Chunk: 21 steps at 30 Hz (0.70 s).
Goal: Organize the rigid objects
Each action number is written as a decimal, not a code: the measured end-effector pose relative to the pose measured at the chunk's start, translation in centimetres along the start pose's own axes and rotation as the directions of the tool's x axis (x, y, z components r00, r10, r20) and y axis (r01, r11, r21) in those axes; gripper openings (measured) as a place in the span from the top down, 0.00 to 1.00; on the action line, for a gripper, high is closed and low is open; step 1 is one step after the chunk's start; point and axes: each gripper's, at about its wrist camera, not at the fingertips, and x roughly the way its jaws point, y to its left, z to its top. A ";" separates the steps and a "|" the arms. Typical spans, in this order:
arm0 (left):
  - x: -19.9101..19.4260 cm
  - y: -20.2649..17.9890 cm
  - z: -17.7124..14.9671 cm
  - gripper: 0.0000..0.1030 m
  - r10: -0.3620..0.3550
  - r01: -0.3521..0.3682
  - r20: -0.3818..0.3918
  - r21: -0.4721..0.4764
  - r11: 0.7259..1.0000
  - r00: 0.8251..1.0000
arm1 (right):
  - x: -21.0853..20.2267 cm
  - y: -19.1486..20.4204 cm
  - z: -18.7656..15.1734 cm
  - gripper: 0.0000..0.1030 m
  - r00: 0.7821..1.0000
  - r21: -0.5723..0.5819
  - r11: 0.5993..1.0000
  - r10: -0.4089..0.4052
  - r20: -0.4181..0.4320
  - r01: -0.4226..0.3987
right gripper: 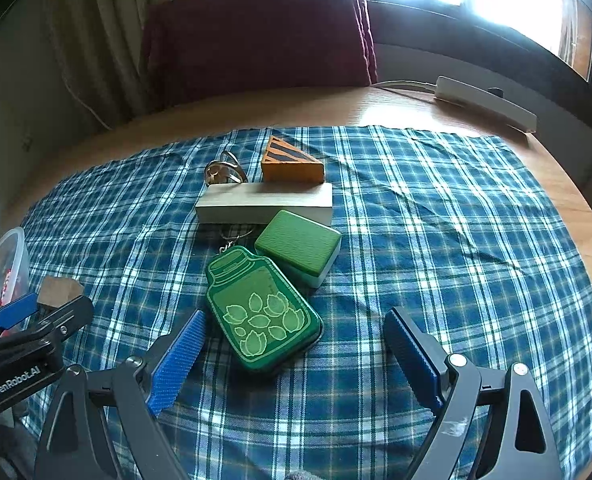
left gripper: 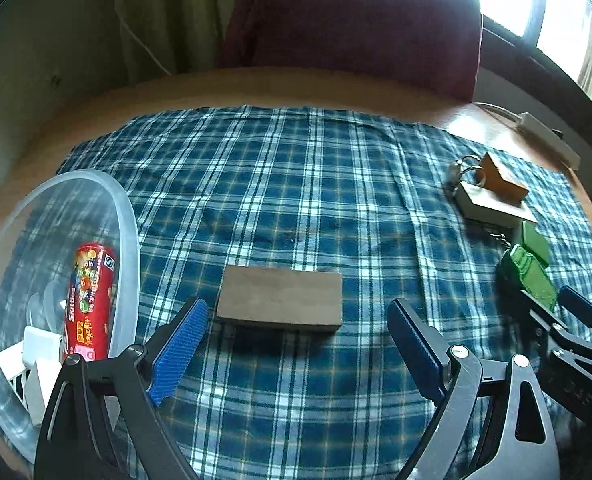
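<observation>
left wrist view, from the left edge of the frame: a clear plastic bowl [left gripper: 125, 216] sat on the blue plaid cloth [left gripper: 296, 168], holding a red skittles tube [left gripper: 89, 300] and some white blocks [left gripper: 35, 356] at its bottom. at lower centre the left gripper [left gripper: 298, 334] had its blue-padded fingers spread wide with nothing between them, and a flat brown block [left gripper: 280, 298] lay on the cloth just beyond the tips, touching neither pad. toward the right side lay a pale flat block [left gripper: 492, 210] with an orange wedge [left gripper: 504, 180] on top and a key ring [left gripper: 462, 170] beside it, then a green tile [left gripper: 534, 242] and a green jar-shaped tin [left gripper: 530, 284], with part of the other gripper at the right edge. right wrist view, from the left: the bowl's rim and the other gripper filled the lower left, with the brown block just behind it. the right gripper [right gripper: 296, 338] was also spread open and empty; the jar-shaped tin lay between its fingers, close beside the left pad, though contact could not be told. a white power strip [right gripper: 484, 102] rested on the wooden table [right gripper: 255, 112] at the upper right.
</observation>
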 end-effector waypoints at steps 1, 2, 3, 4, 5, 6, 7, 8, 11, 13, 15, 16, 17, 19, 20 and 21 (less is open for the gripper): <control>0.1 -0.1 0.1 0.12 0.004 -0.004 0.001 0.005 1.000 1.000 | 0.0 0.0 0.0 0.10 1.000 0.000 1.000 0.000 0.000 0.000; 0.2 -0.2 0.0 0.13 0.010 -0.010 0.005 0.014 1.000 1.000 | 0.0 0.0 0.0 0.10 1.000 0.000 1.000 0.001 0.000 -0.001; 0.2 -0.2 -0.1 0.15 0.017 -0.017 0.010 0.022 1.000 1.000 | 0.0 0.0 0.0 0.10 1.000 0.002 1.000 0.002 0.000 -0.002; 0.2 -0.3 0.0 0.20 0.026 -0.026 0.014 0.031 0.999 1.000 | 0.0 0.0 0.0 0.10 1.000 0.004 1.000 0.003 0.000 -0.003; 0.3 -0.6 0.1 0.27 0.028 -0.029 0.021 0.045 0.999 0.999 | 0.0 0.0 0.0 0.10 1.000 0.004 1.000 0.002 0.000 -0.002; 0.4 -0.6 0.2 0.30 0.013 -0.014 0.022 0.049 0.999 1.000 | 0.0 0.0 0.0 0.10 1.000 0.005 1.000 0.002 0.000 -0.002; 0.4 -0.9 0.2 0.34 0.000 -0.002 0.022 0.051 0.999 1.000 | 0.0 0.0 0.0 0.10 1.000 0.005 1.000 0.002 0.000 -0.002; 0.4 -0.8 0.3 0.39 -0.005 0.004 0.025 0.057 0.998 1.000 | -0.1 -0.1 0.0 0.10 1.000 0.007 1.000 0.003 0.000 -0.003; 0.2 -1.6 0.1 0.41 -0.008 0.006 0.037 0.060 0.998 0.999 | -0.1 -0.2 0.0 0.10 1.000 0.010 1.000 0.006 0.000 -0.006; 0.1 -1.3 0.0 0.41 -0.011 0.008 0.036 0.060 0.998 0.999 | 0.0 -0.2 0.1 0.10 1.000 0.015 1.000 0.010 -0.001 -0.010; -0.1 -1.4 -0.1 0.41 -0.017 0.014 0.041 0.058 0.998 0.999 | 0.0 -0.3 0.2 0.10 1.000 0.018 1.000 0.013 -0.001 -0.013; -0.3 -1.5 -0.3 0.41 -0.019 0.017 0.043 0.057 0.998 0.999 | -0.1 -0.4 0.2 0.09 1.000 0.021 1.000 0.017 -0.002 -0.017; -0.3 -1.8 -0.2 0.41 -0.021 0.019 0.046 0.056 0.998 0.999 | 0.0 -0.4 0.2 0.09 1.000 0.022 1.000 0.019 -0.001 -0.019; -0.5 -1.5 -0.6 0.41 -0.030 0.028 0.054 0.052 0.998 0.998 | -0.1 -0.5 0.3 0.09 1.000 0.024 0.999 0.022 -0.001 -0.022; -0.8 -1.3 -0.8 0.41 -0.034 0.031 0.061 0.048 0.998 0.998 | -0.1 -0.5 0.3 0.08 1.000 0.025 0.999 0.024 0.000 -0.024; -1.1 -1.2 -0.9 0.41 -0.037 0.034 0.072 0.043 0.998 0.997 | -0.1 -0.5 0.3 0.08 1.000 0.027 0.999 0.026 0.002 -0.026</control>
